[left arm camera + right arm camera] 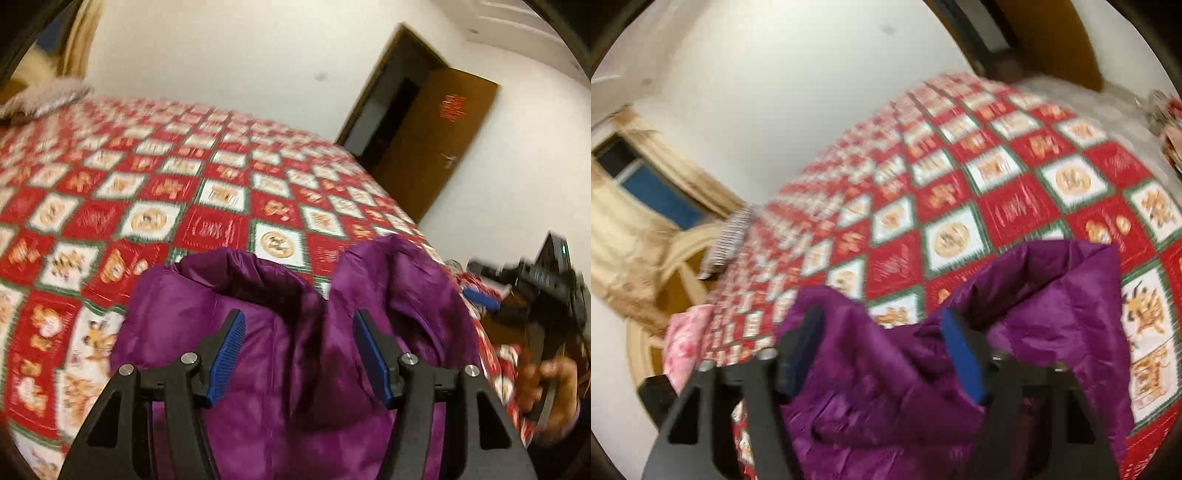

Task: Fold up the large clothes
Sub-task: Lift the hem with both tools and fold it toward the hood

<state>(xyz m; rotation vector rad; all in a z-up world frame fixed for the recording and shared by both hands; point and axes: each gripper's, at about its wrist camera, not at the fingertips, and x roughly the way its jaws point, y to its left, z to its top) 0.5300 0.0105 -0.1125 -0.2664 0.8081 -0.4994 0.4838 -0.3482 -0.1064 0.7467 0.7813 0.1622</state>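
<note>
Both views are evenly lit by soft indoor light of moderate brightness; its source is not visible. Shadows are faint. Motion blur smears both views, more strongly the right wrist view, where the bedspread (1015,192) pattern streaks. Fisheye distortion bends the door (436,144) and curtain (631,229). Black vignetting fills the corners.

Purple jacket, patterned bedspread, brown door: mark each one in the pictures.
purple jacket (280,369): left wrist view, on the crumpled middle of the fabric.
patterned bedspread (147,184): left wrist view, on a bare red-and-white stretch.
brown door (443,147): left wrist view, on the open door leaf.
</note>
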